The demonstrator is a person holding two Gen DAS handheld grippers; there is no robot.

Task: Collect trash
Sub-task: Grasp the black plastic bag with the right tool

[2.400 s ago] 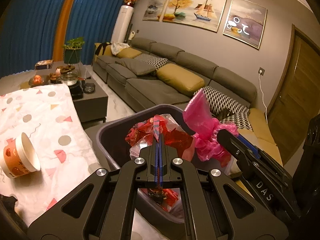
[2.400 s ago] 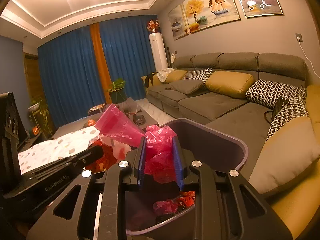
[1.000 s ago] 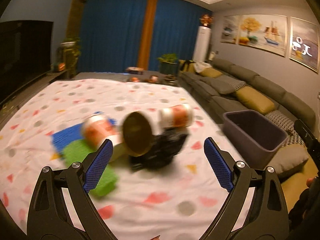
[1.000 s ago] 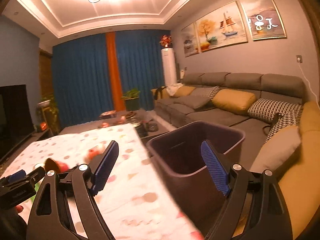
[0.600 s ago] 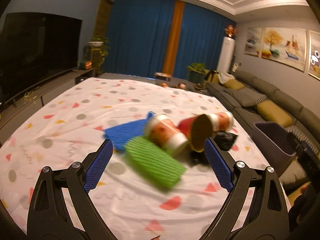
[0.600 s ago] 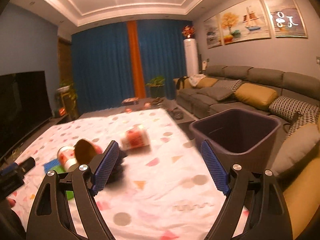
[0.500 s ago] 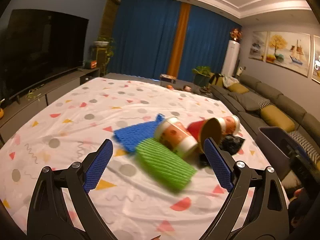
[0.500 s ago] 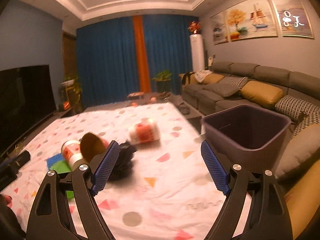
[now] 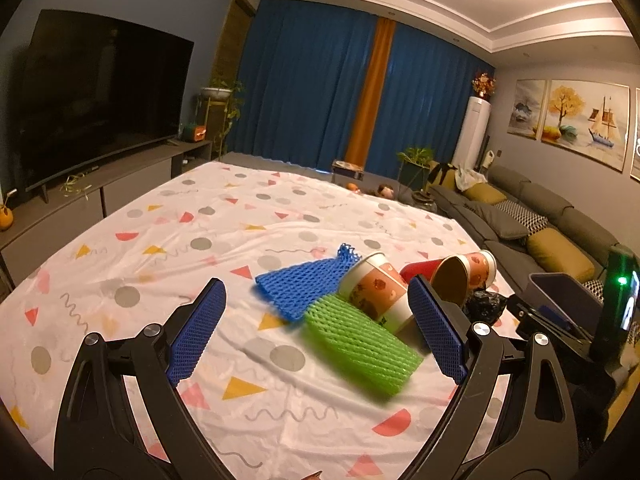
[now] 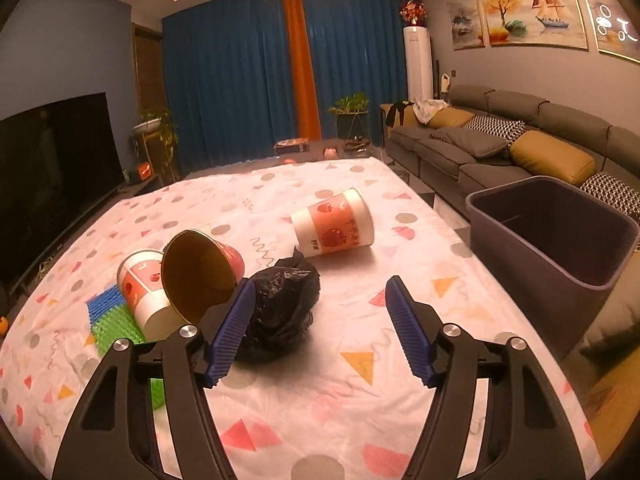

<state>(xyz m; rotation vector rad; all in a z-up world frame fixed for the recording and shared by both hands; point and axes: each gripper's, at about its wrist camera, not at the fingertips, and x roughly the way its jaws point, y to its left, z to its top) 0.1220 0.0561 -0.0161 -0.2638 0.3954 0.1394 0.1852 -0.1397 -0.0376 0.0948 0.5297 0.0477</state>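
Trash lies on the patterned tablecloth (image 9: pixel 240 216): a green foam net (image 9: pixel 360 346), a blue foam net (image 9: pixel 300 286), a white paper cup (image 9: pixel 378 292), a red cup with a gold inside (image 9: pixel 448 280), another white cup (image 10: pixel 334 224) and a crumpled black bag (image 10: pixel 282 304). My left gripper (image 9: pixel 316 334) is open and empty, just short of the green net. My right gripper (image 10: pixel 320 330) is open and empty, with the black bag by its left finger. The purple bin (image 10: pixel 560 232) stands off the table's right side.
A grey sofa (image 10: pixel 500 140) with cushions runs along the right wall behind the bin. A TV (image 9: pixel 100 92) on a low cabinet stands to the left. A plant and a low table with small items are beyond the far table edge.
Both grippers let go of red bags at the bin, opened and swung left over the table. They now face the trash pile from closer in.
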